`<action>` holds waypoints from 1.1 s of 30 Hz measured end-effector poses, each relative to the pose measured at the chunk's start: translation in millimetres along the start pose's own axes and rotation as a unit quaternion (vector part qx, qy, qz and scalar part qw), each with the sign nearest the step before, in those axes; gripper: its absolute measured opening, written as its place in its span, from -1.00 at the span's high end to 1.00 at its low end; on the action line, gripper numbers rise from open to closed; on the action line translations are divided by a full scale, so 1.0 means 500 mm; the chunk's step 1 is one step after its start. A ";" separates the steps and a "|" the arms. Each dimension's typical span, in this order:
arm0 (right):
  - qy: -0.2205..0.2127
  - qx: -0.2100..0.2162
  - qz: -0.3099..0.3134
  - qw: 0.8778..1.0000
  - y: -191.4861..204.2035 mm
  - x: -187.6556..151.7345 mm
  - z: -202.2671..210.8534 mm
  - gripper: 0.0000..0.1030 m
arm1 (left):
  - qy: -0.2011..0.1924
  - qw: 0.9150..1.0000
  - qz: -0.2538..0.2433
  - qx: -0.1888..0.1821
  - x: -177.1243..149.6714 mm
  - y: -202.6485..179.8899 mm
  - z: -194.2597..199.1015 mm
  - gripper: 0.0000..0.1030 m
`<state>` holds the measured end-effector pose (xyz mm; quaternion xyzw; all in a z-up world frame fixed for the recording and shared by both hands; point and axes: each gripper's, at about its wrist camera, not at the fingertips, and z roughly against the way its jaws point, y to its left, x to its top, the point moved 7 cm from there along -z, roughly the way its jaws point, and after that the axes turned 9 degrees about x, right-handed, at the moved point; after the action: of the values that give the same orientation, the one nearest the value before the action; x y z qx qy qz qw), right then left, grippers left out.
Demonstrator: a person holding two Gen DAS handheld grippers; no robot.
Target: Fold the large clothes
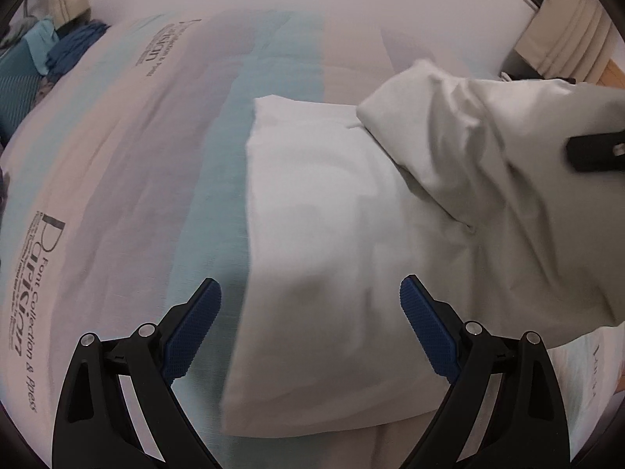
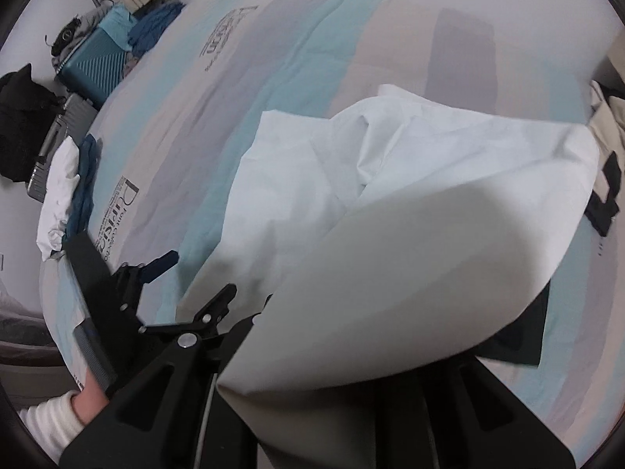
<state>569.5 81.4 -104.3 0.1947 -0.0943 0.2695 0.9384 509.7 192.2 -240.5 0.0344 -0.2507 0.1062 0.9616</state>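
A large white garment (image 1: 343, 203) lies on a striped bedspread (image 1: 129, 148), partly folded, with one layer lifted at the right. My left gripper (image 1: 310, 312) is open and empty, hovering over the garment's near left edge. In the right wrist view the garment (image 2: 390, 242) drapes over my right gripper and hides its fingertips; the cloth looks lifted by it. The right gripper's black body shows at the right edge of the left wrist view (image 1: 597, 154). My left gripper also shows in the right wrist view (image 2: 156, 265).
The bedspread (image 2: 218, 90) has pastel blue, grey and pink stripes with printed lettering. A teal suitcase (image 2: 93, 66), blue clothes (image 2: 156, 23) and black items (image 2: 23, 117) sit beside the bed at the far left. A white wall is behind.
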 end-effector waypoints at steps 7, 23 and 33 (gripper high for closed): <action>0.012 0.019 0.008 1.000 0.063 0.033 -0.126 0.73 | 0.001 1.000 0.027 0.010 0.012 0.083 0.011 -0.76; 0.035 -0.028 0.075 0.996 0.178 0.027 -0.356 0.47 | 0.031 0.995 0.089 0.044 -0.062 0.280 0.017 -0.76; 0.004 0.005 0.061 0.998 0.193 -0.030 -0.336 0.51 | 0.034 0.994 0.101 0.032 -0.088 0.280 0.031 -0.77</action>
<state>516.8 219.3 -230.4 0.1923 -0.1010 0.3273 0.9196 434.1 318.7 -246.9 0.0362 -0.2170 0.2119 0.9522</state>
